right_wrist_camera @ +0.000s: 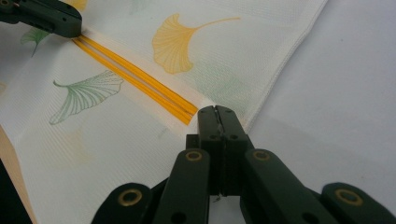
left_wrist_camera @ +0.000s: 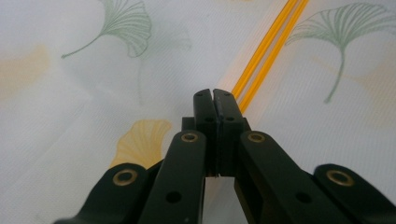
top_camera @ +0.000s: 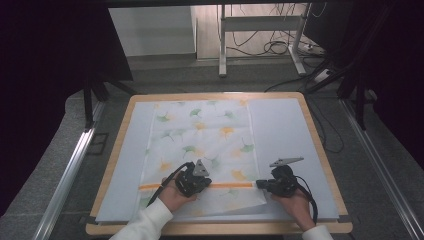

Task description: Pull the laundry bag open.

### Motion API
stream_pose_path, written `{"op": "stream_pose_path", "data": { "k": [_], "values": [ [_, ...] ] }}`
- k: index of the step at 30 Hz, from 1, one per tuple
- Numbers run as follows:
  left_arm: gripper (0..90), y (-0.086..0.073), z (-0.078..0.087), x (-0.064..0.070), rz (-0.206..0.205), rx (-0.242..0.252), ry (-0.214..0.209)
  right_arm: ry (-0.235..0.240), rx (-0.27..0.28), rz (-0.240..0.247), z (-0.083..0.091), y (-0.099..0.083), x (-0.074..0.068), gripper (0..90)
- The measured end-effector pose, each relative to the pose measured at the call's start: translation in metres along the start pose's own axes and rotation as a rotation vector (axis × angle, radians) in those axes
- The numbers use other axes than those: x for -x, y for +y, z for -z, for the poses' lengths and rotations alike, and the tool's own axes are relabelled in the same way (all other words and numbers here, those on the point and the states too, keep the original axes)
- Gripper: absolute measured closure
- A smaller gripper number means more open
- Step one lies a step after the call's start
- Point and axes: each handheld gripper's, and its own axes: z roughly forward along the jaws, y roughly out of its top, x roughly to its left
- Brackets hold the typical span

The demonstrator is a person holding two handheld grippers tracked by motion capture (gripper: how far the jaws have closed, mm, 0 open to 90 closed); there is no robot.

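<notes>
A white cloth [top_camera: 202, 135] printed with green and yellow ginkgo leaves lies flat on the table, a double orange stripe [top_camera: 230, 185] running across its near part. My left gripper [top_camera: 206, 184] rests on the stripe toward its left, jaws shut, tips touching the cloth [left_wrist_camera: 140, 70] beside the stripe [left_wrist_camera: 266, 51]. My right gripper [top_camera: 259, 184] is shut at the stripe's right end, by the cloth's right edge [right_wrist_camera: 280, 70]. In the right gripper view its closed tips [right_wrist_camera: 216, 109] meet the stripe [right_wrist_camera: 135, 77], and the left gripper [right_wrist_camera: 70, 23] sits farther along it. Nothing shows between either pair of jaws.
The cloth lies on a pale sheet [top_camera: 285, 130] covering a wooden table [top_camera: 320, 150]. A metal table frame [top_camera: 222, 45] and cables [top_camera: 275, 47] stand on the floor beyond. Bare sheet lies to the right and left of the cloth.
</notes>
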Motion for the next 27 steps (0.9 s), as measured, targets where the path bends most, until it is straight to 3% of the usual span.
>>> {"op": "stream_pose_path", "data": {
  "k": [27],
  "values": [
    [90.0,-0.03,0.023,-0.021,0.064,-0.022,0.035,-0.001,0.001,0.0,0.0,0.0,0.0,89.4]
  ]
}}
